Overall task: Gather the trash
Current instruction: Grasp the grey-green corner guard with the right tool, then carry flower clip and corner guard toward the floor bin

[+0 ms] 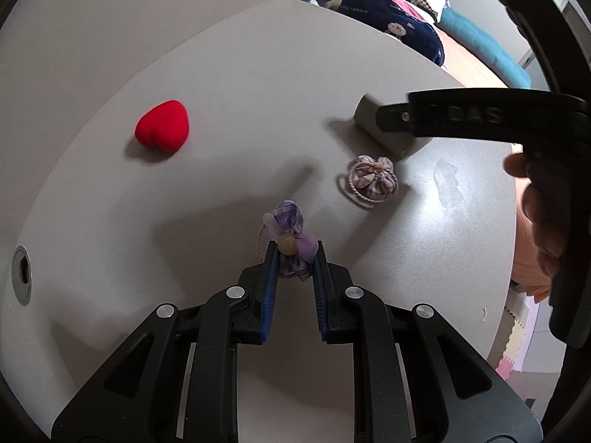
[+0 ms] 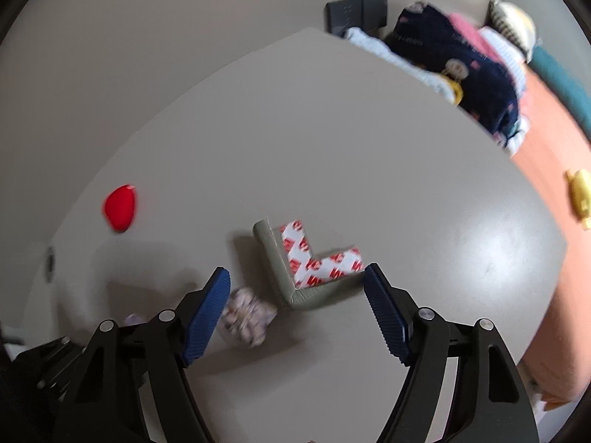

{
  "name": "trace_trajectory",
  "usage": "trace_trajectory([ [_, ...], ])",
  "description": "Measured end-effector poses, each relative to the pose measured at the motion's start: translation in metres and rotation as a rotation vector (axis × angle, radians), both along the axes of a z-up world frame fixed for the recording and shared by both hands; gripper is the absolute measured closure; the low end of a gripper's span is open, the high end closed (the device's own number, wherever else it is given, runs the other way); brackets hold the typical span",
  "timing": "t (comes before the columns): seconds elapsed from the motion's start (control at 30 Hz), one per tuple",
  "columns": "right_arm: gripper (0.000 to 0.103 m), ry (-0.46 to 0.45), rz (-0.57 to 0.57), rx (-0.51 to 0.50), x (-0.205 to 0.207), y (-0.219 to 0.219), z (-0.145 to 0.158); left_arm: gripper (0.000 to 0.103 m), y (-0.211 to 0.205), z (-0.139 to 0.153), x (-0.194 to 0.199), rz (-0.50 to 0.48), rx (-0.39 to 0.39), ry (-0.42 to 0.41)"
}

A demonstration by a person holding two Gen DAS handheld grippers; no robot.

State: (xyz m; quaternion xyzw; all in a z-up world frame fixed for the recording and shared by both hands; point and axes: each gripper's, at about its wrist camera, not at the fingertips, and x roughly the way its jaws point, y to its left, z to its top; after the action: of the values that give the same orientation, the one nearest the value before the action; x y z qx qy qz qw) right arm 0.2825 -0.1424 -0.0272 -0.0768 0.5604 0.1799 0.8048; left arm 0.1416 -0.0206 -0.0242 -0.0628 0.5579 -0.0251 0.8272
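My left gripper (image 1: 295,249) is shut on a purple fabric flower tie (image 1: 288,221) with a round bead, just above the grey table (image 1: 240,74). A second, checked fabric flower tie (image 1: 373,181) lies to its right, and shows blurred by the right gripper's left finger (image 2: 245,317). Beyond it lies a grey-green L-shaped corner guard (image 2: 291,291) with red-and-white adhesive backing facing up. My right gripper (image 2: 295,271) hangs open over this guard, its pads clear of it. A red plush heart (image 1: 162,125) sits at the far left.
A round cable hole (image 1: 20,275) is set in the table's left edge. A bed with dark bedding (image 1: 391,18) and an orange sheet (image 2: 546,192) borders the table's right side. A person's hand (image 1: 543,214) holds the right gripper. A smear (image 1: 448,181) marks the tabletop.
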Motion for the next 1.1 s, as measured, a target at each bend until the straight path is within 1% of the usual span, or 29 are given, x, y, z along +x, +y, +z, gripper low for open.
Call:
trace_trajectory([
  [0.1, 0.027, -0.016, 0.001, -0.032, 0.004, 0.002, -0.001, 0.085, 0.003, -0.001, 0.002, 0.000, -0.005, 0.000],
  [0.3, 0.035, -0.060, 0.017, -0.121, 0.011, 0.008, -0.006, 0.085, 0.002, -0.003, 0.003, 0.001, -0.013, -0.001],
  [0.43, 0.038, -0.060, 0.013, -0.108, 0.016, 0.006, -0.006, 0.085, 0.005, -0.003, -0.002, 0.004, -0.016, -0.002],
  [0.63, 0.043, -0.056, 0.034, -0.112, 0.013, 0.006, -0.007, 0.085, 0.006, -0.004, -0.002, 0.004, -0.019, -0.002],
  [0.73, 0.045, -0.038, 0.013, -0.083, 0.012, 0.001, -0.005, 0.085, 0.005, -0.003, -0.001, 0.001, -0.021, -0.005],
  [0.93, 0.046, -0.039, -0.022, -0.039, 0.010, -0.014, 0.007, 0.085, 0.002, 0.005, -0.002, -0.004, -0.023, -0.020],
  [1.1, 0.046, -0.050, -0.054, -0.011, 0.004, -0.038, 0.021, 0.085, -0.013, 0.013, -0.003, -0.030, -0.017, -0.030],
])
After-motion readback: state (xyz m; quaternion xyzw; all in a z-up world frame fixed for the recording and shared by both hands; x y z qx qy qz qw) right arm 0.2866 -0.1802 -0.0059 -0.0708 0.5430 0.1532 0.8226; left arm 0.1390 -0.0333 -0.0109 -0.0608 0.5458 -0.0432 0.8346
